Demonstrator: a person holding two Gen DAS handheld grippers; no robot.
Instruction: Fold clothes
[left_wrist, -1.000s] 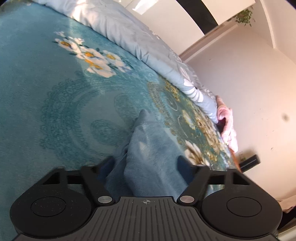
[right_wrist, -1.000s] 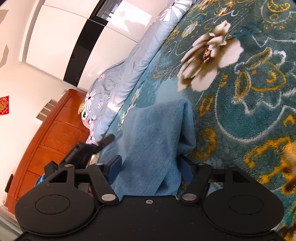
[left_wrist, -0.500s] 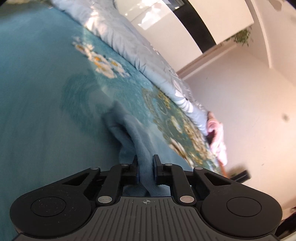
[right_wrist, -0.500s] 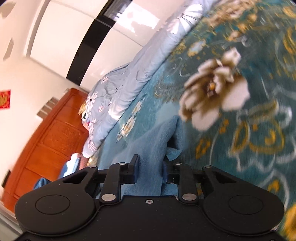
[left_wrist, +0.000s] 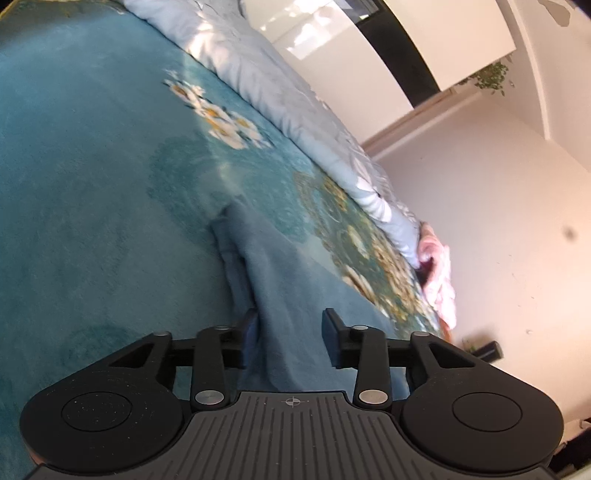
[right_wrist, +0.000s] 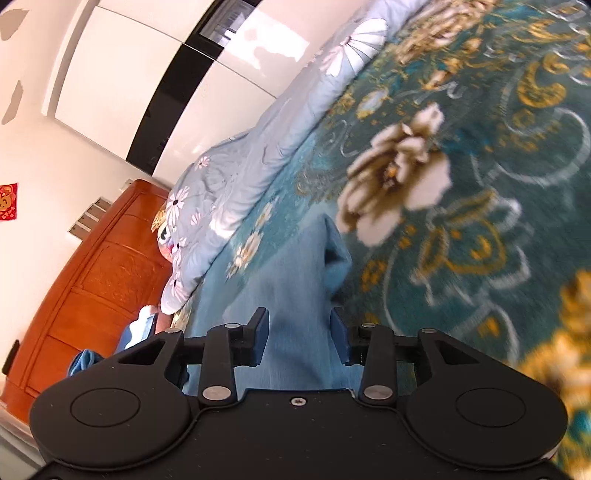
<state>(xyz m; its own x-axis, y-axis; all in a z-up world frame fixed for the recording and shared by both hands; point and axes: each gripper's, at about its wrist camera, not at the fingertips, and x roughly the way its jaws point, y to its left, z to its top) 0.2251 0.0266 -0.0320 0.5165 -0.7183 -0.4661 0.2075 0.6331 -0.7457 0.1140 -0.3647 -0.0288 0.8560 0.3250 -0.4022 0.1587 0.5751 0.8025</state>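
Half a second back both sets of tongs were pinched on the blue cloth (left_wrist: 280, 295); now I see both have just been opening, pads clear of the fabric that lies between them. My left gripper (left_wrist: 290, 334) and right gripper (right_wrist: 299, 334) each straddle it, released. It lies on the teal floral bedspread (left_wrist: 92, 203), long axis running away from both cameras. Open bedspread lies to my left; the pale quilt (left_wrist: 295, 110) bounds the far edge. Only the right view shows the wooden headboard (right_wrist: 96, 273).
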